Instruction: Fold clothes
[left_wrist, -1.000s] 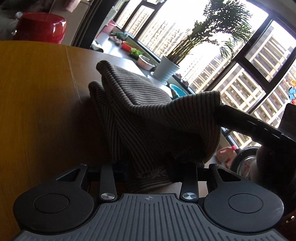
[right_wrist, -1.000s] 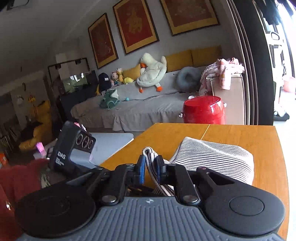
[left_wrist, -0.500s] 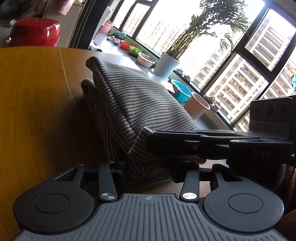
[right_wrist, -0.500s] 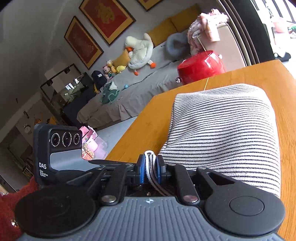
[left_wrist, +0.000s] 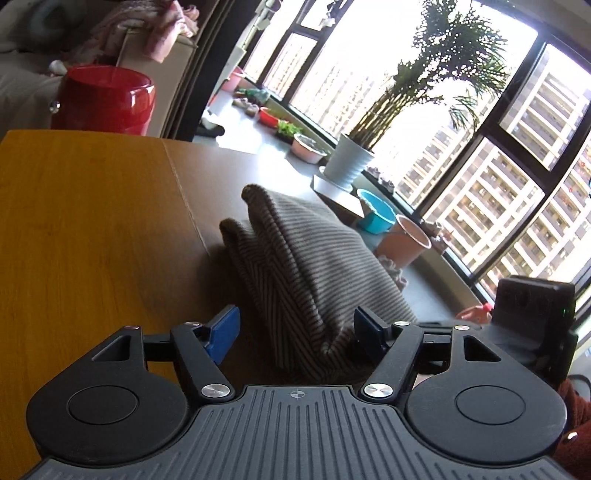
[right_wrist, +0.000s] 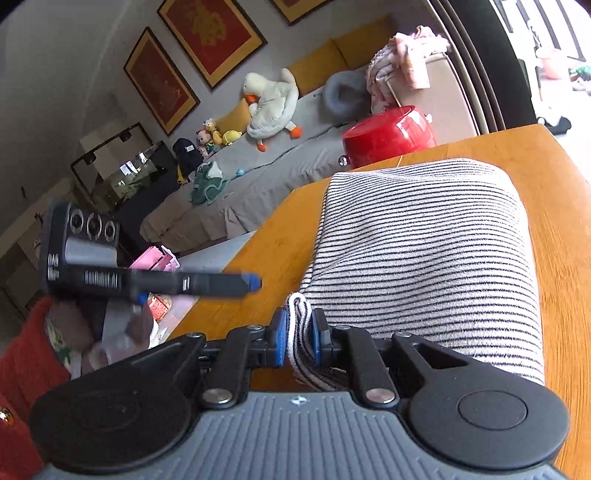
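Note:
A striped knit garment (left_wrist: 306, 266) lies folded in a thick bundle on the wooden table (left_wrist: 92, 221). In the right wrist view the striped garment (right_wrist: 424, 258) fills the table's near right part. My left gripper (left_wrist: 295, 328) is open, its blue pads apart on either side of the garment's near end. My right gripper (right_wrist: 299, 336) is shut on the garment's near corner edge. The left gripper also shows in the right wrist view (right_wrist: 251, 282), hovering left of the garment.
A red pot (left_wrist: 103, 99) stands at the table's far edge, also in the right wrist view (right_wrist: 384, 134). A potted palm (left_wrist: 351, 162), bowls and pots line the window ledge to the right. A sofa with toys (right_wrist: 269, 107) lies beyond the table.
My left gripper has opened and let go of the garment, then drawn back. The garment has come down into a folded bundle on the table. My right gripper still holds its corner.

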